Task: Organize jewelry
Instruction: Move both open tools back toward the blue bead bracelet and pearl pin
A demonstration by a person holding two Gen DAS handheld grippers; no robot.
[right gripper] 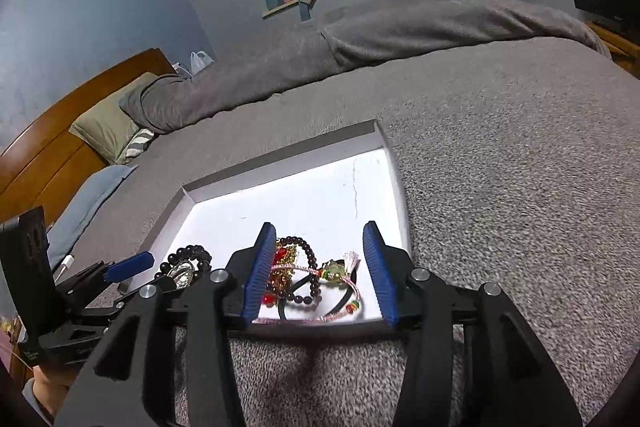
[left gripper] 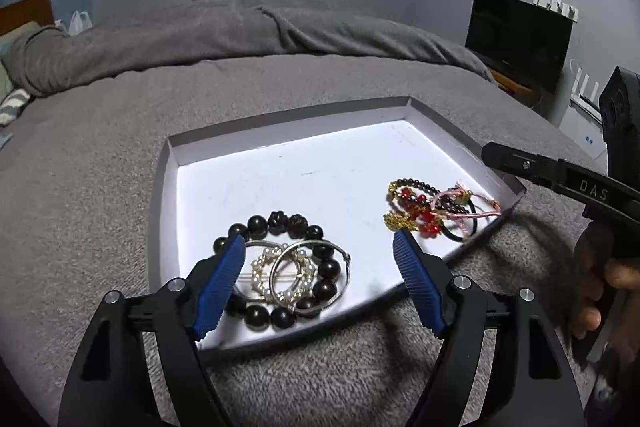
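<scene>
We held both grippers released over the near edge of the white tray (left gripper: 404, 115) on the bed, our left gripper (left gripper: 318, 281) straddling the dark bead bracelet (left gripper: 280, 267) and its rings, our right gripper (right gripper: 320, 277) straddling the tangled red and gold bracelets (right gripper: 304, 279), each heap straight ahead.

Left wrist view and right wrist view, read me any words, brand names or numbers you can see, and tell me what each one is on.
"DAS": raised letters on the black arm of the right gripper, seen in the left wrist view; the rest is cut off.
Small pale print low on the left gripper's black body, in the right wrist view: too small to read.
Black screen by the wall: a faint mark, unreadable.
Nothing readable on the white tray or the jewelry.
</scene>
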